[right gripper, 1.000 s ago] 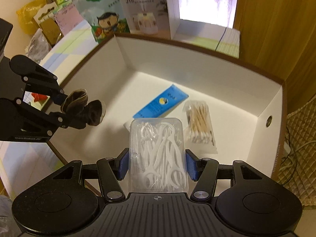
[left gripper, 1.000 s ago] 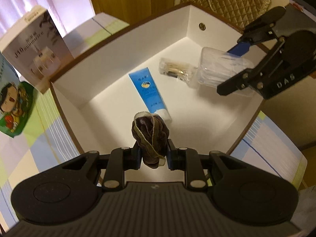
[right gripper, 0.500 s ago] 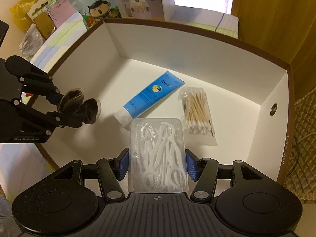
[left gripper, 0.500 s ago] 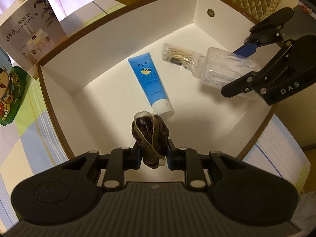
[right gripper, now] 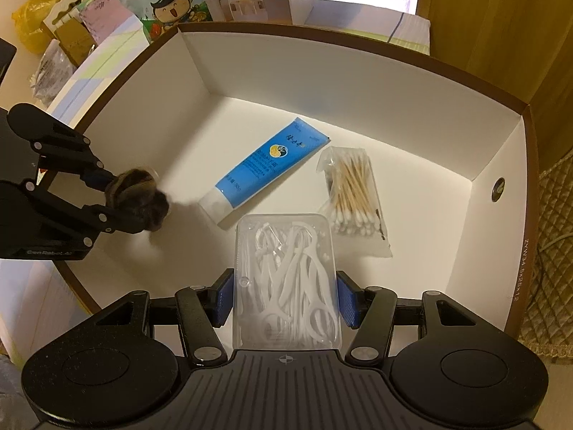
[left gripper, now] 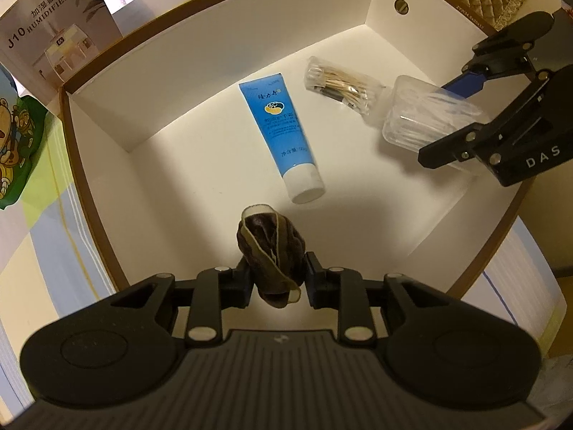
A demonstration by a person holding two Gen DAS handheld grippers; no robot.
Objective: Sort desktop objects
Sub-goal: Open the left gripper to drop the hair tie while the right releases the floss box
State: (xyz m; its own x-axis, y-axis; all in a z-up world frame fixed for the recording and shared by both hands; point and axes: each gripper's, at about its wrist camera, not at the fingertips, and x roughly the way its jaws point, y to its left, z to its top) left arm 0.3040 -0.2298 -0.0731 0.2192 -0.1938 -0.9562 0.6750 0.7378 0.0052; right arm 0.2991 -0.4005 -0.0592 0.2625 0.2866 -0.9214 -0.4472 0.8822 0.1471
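A: What has changed since a second ago?

B: The left gripper has sunk lower into the box, so the box floor fills more of its view. Its jaws are opening a little, though the brown scrunchie still sits between the pads. The tube and swab bag lie where they lay, side by side on the floor.

A: And the right gripper?

B: The right gripper stays clamped on the floss case, held over the box floor near the swab bag.

A: What does one view give that the other lacks?

B: The left wrist view shows the scrunchie sharply, with its pale edging, and the humidifier carton beyond the box's left corner. The right wrist view shows the scrunchie blurred, but from the side: it hangs above the floor, left of the tube's cap. It also shows the white floss picks inside the case, the swabs' wooden stems, and packets piled on the table at the left.
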